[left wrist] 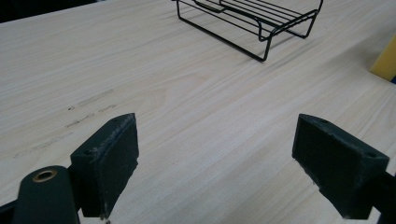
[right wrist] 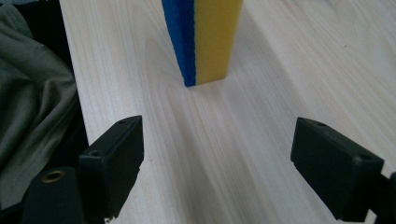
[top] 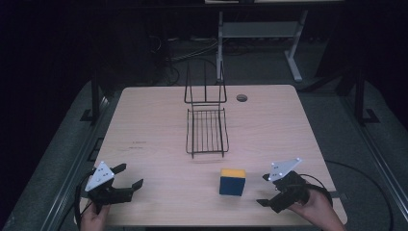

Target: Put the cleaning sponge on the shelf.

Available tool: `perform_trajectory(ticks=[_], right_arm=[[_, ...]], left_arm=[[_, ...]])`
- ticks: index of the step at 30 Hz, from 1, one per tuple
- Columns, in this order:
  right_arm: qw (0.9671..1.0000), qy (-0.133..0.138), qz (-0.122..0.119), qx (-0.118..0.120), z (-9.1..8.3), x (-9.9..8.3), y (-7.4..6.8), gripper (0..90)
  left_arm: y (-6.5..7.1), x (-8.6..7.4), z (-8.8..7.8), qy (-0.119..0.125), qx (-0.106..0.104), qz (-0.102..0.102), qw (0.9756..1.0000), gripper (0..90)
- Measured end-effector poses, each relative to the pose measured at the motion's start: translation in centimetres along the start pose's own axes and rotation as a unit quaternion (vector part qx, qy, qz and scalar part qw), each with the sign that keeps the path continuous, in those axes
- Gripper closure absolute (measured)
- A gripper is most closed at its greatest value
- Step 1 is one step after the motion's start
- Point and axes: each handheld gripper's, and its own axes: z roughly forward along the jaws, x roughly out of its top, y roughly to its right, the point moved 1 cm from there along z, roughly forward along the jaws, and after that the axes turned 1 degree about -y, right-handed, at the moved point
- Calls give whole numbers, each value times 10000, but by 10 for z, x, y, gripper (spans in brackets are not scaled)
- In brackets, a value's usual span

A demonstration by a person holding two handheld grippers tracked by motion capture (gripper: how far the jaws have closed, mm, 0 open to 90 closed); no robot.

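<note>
A blue-and-yellow sponge (top: 232, 182) stands on edge on the wooden table (top: 154, 125), near its front right. In the right gripper view the sponge (right wrist: 203, 37) rises straight ahead, blue side left, yellow side right. My right gripper (top: 262, 189) is open just right of it, jaws pointed at it and apart from it; the right gripper (right wrist: 217, 163) holds nothing. At the front left my left gripper (top: 131, 175) is open and empty. A black wire rack (top: 207, 131) sits mid-table. The left gripper (left wrist: 215, 158) faces the rack (left wrist: 252, 23), with the sponge's yellow edge (left wrist: 385, 60) at far right.
A round cable hole (top: 241, 98) lies in the table's far side, right of the rack's upright back (top: 205, 89). A white desk frame (top: 293, 48) and cables stand on the dark floor beyond. Grey cloth (right wrist: 32, 107) hangs past the table's edge.
</note>
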Motion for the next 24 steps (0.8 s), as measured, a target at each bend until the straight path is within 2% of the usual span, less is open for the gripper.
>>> perform_trajectory(ticks=[24], right_arm=[[9987, -48, -429, 285, 16, 43, -3, 159]], left_arm=[[-1, 0, -1, -21, -29, 14, 10000, 141]])
